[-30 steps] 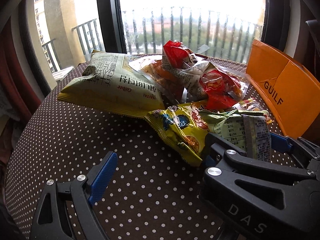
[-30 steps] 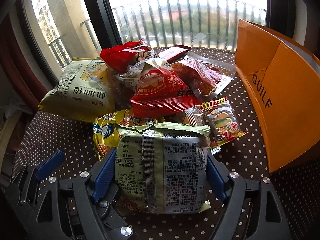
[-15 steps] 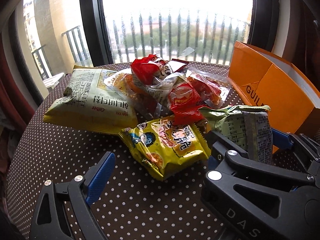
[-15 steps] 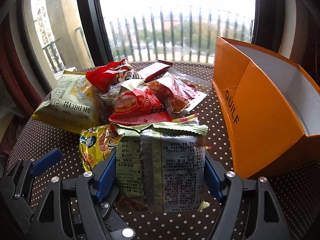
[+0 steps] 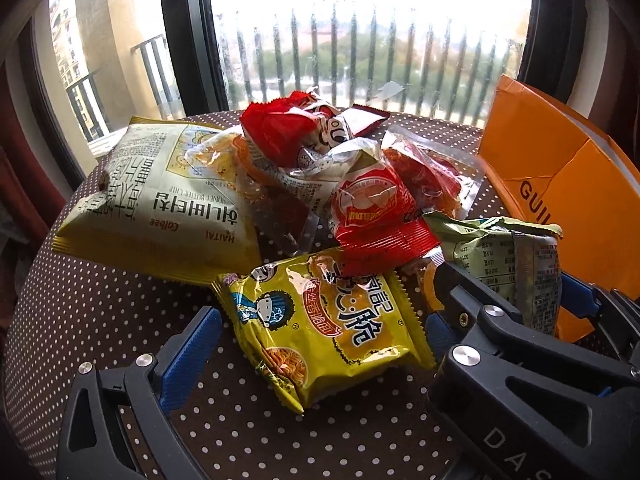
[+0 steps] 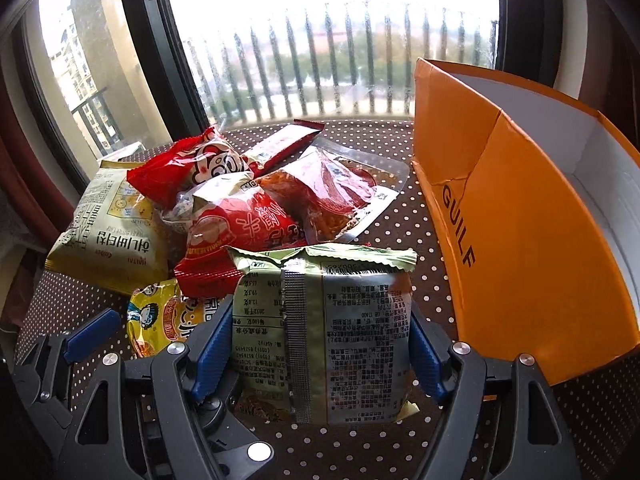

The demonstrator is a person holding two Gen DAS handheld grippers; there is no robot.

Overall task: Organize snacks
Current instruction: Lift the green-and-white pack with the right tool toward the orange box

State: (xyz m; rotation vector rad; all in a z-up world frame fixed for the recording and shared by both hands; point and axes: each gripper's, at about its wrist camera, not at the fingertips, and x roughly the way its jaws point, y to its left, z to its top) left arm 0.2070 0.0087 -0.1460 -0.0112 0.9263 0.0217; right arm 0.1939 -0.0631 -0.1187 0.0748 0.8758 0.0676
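My right gripper [image 6: 320, 344] is shut on a green snack packet [image 6: 328, 332] and holds it upright above the table, just left of the orange GUILF box [image 6: 520, 240]. The packet [image 5: 516, 264] also shows in the left wrist view. My left gripper [image 5: 316, 340] is open; a yellow noodle packet [image 5: 320, 328] lies on the table between its fingers. Behind it lies a pile: a large pale-yellow chip bag [image 5: 160, 204], red packets [image 5: 372, 212] and a clear pouch [image 5: 432, 172].
The round table [image 5: 100, 320] has a brown polka-dot cloth. The orange box [image 5: 568, 208] stands open at the right, white inside. A window with balcony railing [image 5: 360, 52] is behind the table.
My right gripper has lifted the green packet and moved it toward the orange box. My left gripper has come forward so that its open fingers stand either side of the yellow noodle packet.
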